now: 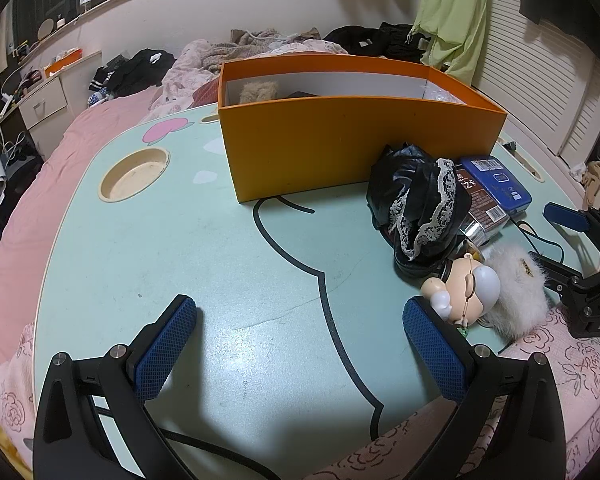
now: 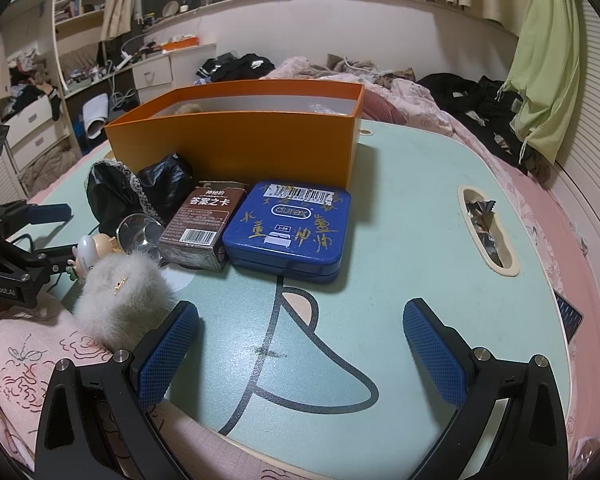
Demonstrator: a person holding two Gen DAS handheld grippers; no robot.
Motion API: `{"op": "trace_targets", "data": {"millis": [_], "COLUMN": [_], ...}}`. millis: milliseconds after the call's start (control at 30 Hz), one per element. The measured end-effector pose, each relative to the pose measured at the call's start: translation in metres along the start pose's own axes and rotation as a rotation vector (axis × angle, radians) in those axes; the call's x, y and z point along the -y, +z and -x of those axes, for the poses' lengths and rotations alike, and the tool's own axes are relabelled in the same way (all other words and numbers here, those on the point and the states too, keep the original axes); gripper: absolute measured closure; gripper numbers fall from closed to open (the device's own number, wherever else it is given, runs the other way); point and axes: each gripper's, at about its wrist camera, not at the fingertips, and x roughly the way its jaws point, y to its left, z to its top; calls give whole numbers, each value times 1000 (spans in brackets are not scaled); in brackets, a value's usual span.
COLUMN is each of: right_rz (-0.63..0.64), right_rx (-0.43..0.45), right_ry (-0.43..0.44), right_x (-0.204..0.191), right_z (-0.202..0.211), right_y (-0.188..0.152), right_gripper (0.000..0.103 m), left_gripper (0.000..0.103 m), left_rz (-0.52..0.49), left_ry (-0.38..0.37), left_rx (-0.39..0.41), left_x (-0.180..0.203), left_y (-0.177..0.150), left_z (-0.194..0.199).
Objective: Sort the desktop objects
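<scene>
Left wrist view looks forward and down from low over the near edge of the mint counter (image 1: 180, 248), its own left gripper (image 1: 300, 324) framing the bottom — close in. The orange box (image 1: 340, 148) sits dead ahead, the white fluffy pouch (image 1: 516, 292) off to the right. Right wrist view does the same from further right, past the right gripper (image 2: 300, 328), pouch (image 2: 120, 296) now on the left. Both share the box (image 2: 236, 148), the blue tin (image 2: 292, 228) and the bed behind — each also catches the other gripper at its edge.
</scene>
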Motion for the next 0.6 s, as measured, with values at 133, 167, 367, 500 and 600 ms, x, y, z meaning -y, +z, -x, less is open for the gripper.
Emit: {"op": "trace_targets", "data": {"millis": [133,167,367,500,600], "right_rz": [-1,-1,0,0,-6], "right_rx": [0,0,0,1,5], "right_ry": [-1,-1,0,0,2], "right_x": [1,1,1,2,2], "right_z": [1,1,1,1,2], "right_y": [1,1,0,0,1], "right_gripper": [1,1,1,1,1], "left_gripper": [0,0,0,0,0], "left_rz": [0,0,0,0,0], "left_ry": [0,0,0,-1,-1], "left_rx": [0,0,1,1,1], "left_x": [0,0,-1,-1,-1], "left_y": [0,0,-1,-1,-1], "left_z": [0,0,0,1,1]}}
